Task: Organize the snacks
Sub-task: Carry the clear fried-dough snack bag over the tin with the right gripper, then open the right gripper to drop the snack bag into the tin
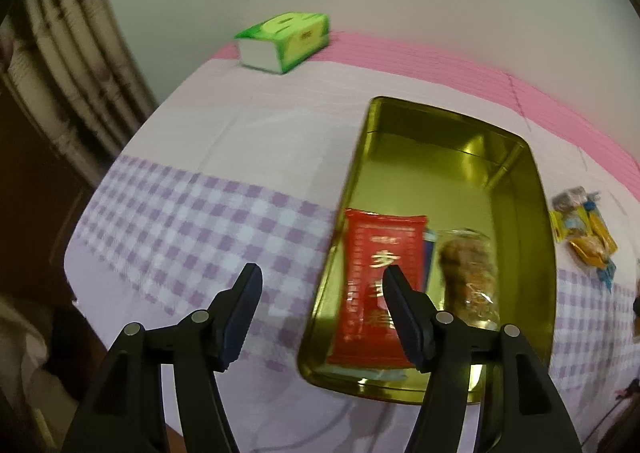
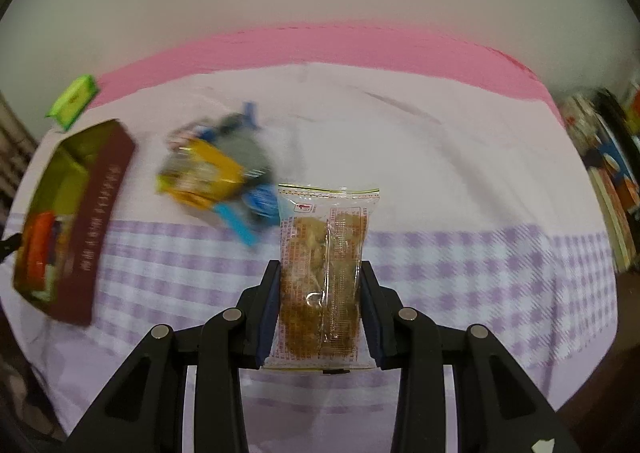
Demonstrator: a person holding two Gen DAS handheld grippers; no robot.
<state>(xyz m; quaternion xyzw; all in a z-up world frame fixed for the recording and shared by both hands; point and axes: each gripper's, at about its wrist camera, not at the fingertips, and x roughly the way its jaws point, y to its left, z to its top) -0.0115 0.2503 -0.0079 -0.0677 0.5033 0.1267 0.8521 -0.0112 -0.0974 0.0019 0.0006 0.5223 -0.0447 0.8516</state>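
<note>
Left gripper (image 1: 322, 277) hangs wide open and empty above the near left rim of the shiny gold tin (image 1: 536, 213), where a glossy red packet (image 1: 372, 253) and a clear crinkly one (image 1: 468, 265) lie flat. Further right, loose wrappers (image 2: 212, 177) heap on the checked cloth (image 2: 480, 261). Right gripper (image 2: 320, 289) pinches a clear cookie pack (image 2: 326, 237), upright, bare cloth all around.
</note>
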